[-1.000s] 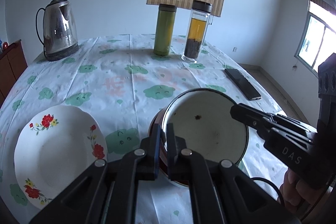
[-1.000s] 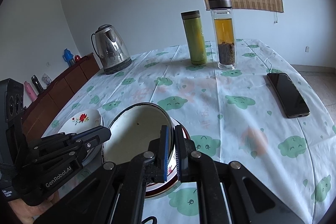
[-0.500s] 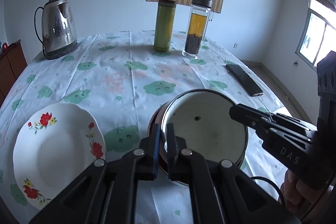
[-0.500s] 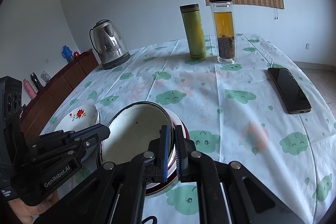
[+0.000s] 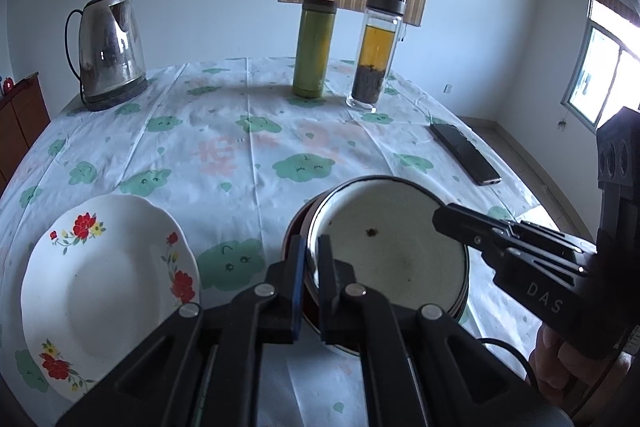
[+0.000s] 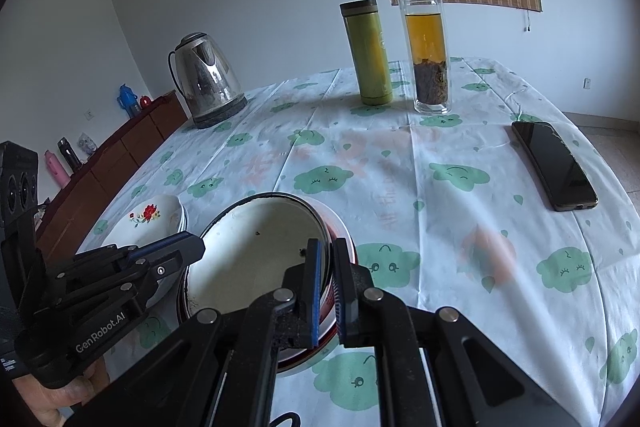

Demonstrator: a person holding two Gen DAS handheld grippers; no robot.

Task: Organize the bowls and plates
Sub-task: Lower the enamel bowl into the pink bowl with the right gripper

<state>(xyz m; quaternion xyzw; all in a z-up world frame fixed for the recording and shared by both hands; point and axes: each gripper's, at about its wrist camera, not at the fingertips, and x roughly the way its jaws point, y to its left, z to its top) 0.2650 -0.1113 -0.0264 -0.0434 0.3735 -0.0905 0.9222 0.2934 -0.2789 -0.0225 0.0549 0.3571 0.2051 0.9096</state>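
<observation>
A white enamel bowl (image 5: pixel 392 251) with a dark rim sits nested in a red-edged bowl (image 5: pixel 294 235) near the table's front. My left gripper (image 5: pixel 310 247) is shut on the enamel bowl's left rim. My right gripper (image 6: pixel 327 253) is shut on its right rim, and it also shows in the left wrist view as the right gripper (image 5: pixel 440 217). The right wrist view has the same enamel bowl (image 6: pixel 248 259) with the left gripper (image 6: pixel 198 247) at its far side. A white floral plate (image 5: pixel 100 287) lies left of the bowls. Whether the bowls rest on the cloth I cannot tell.
At the back stand a steel kettle (image 5: pixel 108 47), a green flask (image 5: pixel 314 47) and a glass tea bottle (image 5: pixel 376 51). A dark phone (image 6: pixel 554 165) lies at the right on the flowered tablecloth (image 5: pixel 240 147). A wooden sideboard (image 6: pixel 120 155) runs along the left wall.
Both grippers keep the same hold on the enamel bowl. The background in the right wrist view has drifted slightly upward; otherwise nothing has moved.
</observation>
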